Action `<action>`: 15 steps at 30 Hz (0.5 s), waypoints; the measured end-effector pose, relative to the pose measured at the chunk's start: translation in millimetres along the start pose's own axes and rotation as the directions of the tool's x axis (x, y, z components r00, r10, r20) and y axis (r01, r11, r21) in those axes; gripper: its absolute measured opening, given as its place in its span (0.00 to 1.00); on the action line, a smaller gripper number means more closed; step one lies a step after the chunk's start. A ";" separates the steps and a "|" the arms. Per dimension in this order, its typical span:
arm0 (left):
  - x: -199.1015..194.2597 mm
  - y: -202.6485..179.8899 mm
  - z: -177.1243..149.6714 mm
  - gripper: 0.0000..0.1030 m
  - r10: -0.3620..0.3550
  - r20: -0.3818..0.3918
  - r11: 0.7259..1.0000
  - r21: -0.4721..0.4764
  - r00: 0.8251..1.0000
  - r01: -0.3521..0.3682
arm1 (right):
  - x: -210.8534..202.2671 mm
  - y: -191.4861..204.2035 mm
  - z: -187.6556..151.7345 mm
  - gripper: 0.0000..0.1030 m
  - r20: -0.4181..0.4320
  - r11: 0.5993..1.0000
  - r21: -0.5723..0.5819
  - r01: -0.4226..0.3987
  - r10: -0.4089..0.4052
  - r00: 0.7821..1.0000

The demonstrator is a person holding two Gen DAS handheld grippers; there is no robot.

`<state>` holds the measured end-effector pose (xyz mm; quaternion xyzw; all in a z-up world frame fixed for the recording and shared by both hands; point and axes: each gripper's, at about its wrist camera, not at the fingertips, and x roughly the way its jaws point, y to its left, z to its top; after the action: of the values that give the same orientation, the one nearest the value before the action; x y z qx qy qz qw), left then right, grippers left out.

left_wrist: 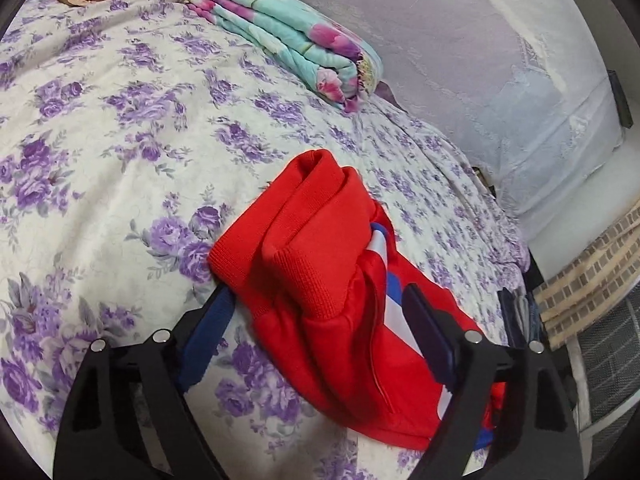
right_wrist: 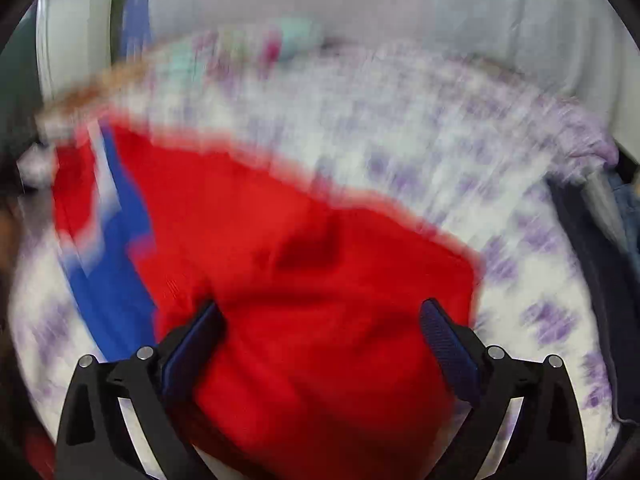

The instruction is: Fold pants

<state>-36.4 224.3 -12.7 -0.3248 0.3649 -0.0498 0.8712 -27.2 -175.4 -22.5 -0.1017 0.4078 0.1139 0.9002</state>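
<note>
Red pants [left_wrist: 304, 240] with a blue and white side stripe lie bunched in a thick fold on the flowered bed sheet [left_wrist: 120, 140]; their ribbed cuffs point up the bed. My left gripper [left_wrist: 318, 290] straddles the fold with its jaws wide. The left pad [left_wrist: 208, 332] stands apart from the cloth over bare sheet, and the right pad [left_wrist: 424, 320] lies against the striped side. In the blurred right wrist view the same pants [right_wrist: 280, 220] fill the middle. My right gripper [right_wrist: 320, 303] hangs open just above the red cloth, and its pads [right_wrist: 444, 344] are not pressing on it.
A folded turquoise and pink quilt [left_wrist: 288, 40] rests at the far side of the bed against a pale lace curtain [left_wrist: 480, 60]. Beyond the bed's right edge are dark clothes [left_wrist: 520, 312] and a woven checked mat [left_wrist: 592, 272]. Dark fabric [right_wrist: 592, 240] also borders the bed on the right.
</note>
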 end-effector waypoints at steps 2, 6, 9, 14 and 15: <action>0.8 -1.2 0.3 0.76 0.018 0.003 1.000 -0.011 1.000 -0.018 | -17.6 -6.7 0.7 0.97 0.084 0.999 0.029 -0.037 0.035 0.996; -4.0 0.6 -2.5 0.77 0.020 0.018 0.998 -0.052 1.000 -0.019 | -59.0 -31.4 -8.7 0.97 0.279 0.988 0.123 -0.096 0.059 0.959; -9.8 2.0 -8.3 0.78 0.024 0.039 0.996 -0.085 0.999 -0.021 | -53.2 -37.1 -12.3 0.97 0.232 0.989 0.122 -0.082 0.052 0.971; -1.5 -20.0 -15.5 0.96 0.090 0.045 0.996 -0.010 0.995 -0.090 | -13.8 -28.5 -19.0 0.97 0.039 0.997 0.073 -0.020 0.017 0.999; 2.3 -24.6 -14.9 0.95 0.108 0.049 0.994 0.011 0.993 -0.108 | -15.5 -28.6 -19.8 0.97 0.047 0.997 0.069 -0.039 0.036 0.998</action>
<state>-40.9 196.4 -7.0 -0.2999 0.3604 0.0029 0.8833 -43.0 -210.0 -21.0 -0.0598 0.3924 0.1185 0.9102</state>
